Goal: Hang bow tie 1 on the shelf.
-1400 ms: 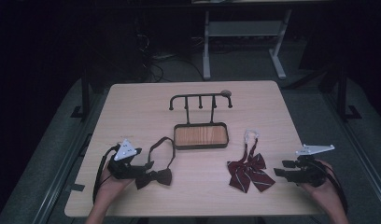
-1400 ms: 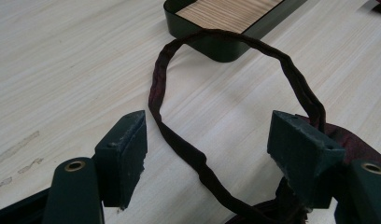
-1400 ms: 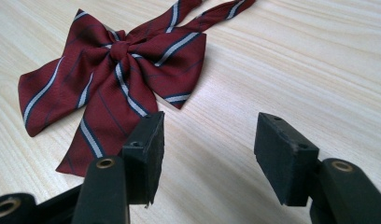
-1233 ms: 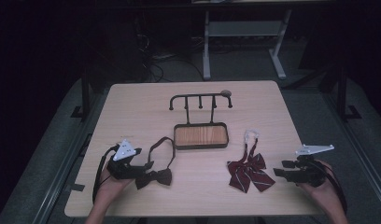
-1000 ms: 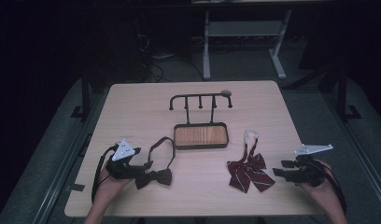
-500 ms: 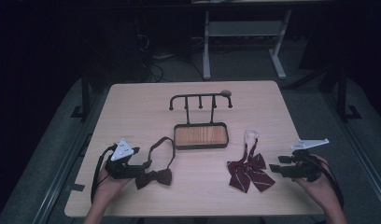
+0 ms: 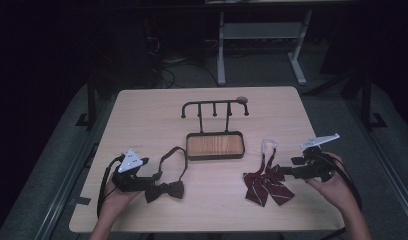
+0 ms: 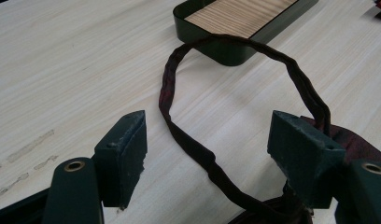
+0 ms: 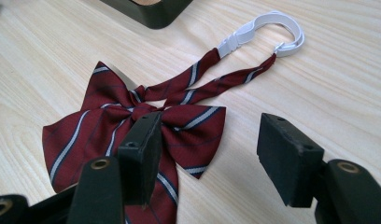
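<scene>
A dark bow tie (image 7: 165, 190) with a looped neck strap (image 8: 188, 140) lies on the table's front left. My left gripper (image 7: 151, 176) is open right at it; the strap runs between its jaws in the left gripper view (image 8: 209, 156). A red striped bow tie (image 7: 264, 182) with a white strap clasp (image 9: 268, 28) lies at the front right. My right gripper (image 7: 287, 171) is open, low over the striped bow's edge (image 9: 179, 121), with its jaws (image 9: 209, 154) standing apart.
A black stand with a hook rail (image 7: 214, 106) and a wood-lined tray base (image 7: 214, 145) sits mid-table. Both bow ties lie in front of it. The table edge (image 7: 207, 231) runs close behind my hands. A metal frame (image 7: 257, 35) stands beyond the table.
The right gripper has moved left toward the striped bow tie. The left gripper has stayed by the dark bow tie.
</scene>
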### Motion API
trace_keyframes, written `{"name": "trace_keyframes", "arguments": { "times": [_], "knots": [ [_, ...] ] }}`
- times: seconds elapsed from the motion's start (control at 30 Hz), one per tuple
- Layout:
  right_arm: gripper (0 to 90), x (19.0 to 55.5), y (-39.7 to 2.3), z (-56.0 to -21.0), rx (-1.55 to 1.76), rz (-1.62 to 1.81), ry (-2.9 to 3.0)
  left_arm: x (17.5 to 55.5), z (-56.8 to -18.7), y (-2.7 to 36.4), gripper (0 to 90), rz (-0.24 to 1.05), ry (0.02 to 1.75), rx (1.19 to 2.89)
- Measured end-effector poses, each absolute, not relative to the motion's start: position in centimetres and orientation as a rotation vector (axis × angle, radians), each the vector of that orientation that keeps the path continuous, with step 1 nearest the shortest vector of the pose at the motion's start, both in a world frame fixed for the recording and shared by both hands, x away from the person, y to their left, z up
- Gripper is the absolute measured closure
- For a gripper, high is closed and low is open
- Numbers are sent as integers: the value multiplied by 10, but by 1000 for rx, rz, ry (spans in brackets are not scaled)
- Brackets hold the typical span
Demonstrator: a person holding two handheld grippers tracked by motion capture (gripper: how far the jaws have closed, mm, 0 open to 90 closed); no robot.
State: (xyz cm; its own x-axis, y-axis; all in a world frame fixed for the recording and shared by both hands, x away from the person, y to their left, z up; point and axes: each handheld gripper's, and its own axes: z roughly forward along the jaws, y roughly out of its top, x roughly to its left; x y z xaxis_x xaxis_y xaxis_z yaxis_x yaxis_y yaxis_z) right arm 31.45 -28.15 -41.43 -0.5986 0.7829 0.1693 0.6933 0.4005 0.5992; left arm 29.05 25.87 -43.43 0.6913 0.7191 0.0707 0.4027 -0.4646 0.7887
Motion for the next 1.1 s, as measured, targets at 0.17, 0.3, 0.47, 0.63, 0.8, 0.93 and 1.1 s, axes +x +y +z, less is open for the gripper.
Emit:
{"name": "trace_keyframes", "arguments": {
  "times": [0.17,0.3,0.47,0.63,0.8,0.93,1.1],
  "knots": [
    [404,322,-278,-410,1348,966,2532,291,-434,259,289,512,855,2110],
    [410,330,-274,-408,1354,949,2550,290,-434,259,288,509,865,2104],
    [412,339,-269,-404,1350,921,2558,291,-434,260,288,512,864,2102],
    [416,349,-263,-399,1331,895,2577,291,-434,261,288,511,867,2095],
    [426,366,-254,-398,1328,844,2618,291,-434,261,288,510,866,2095],
    [436,378,-250,-395,1341,815,2621,292,-435,262,288,503,874,2089],
    [451,395,-247,-396,1402,778,2615,291,-435,262,288,505,870,2090]
  ]
}}
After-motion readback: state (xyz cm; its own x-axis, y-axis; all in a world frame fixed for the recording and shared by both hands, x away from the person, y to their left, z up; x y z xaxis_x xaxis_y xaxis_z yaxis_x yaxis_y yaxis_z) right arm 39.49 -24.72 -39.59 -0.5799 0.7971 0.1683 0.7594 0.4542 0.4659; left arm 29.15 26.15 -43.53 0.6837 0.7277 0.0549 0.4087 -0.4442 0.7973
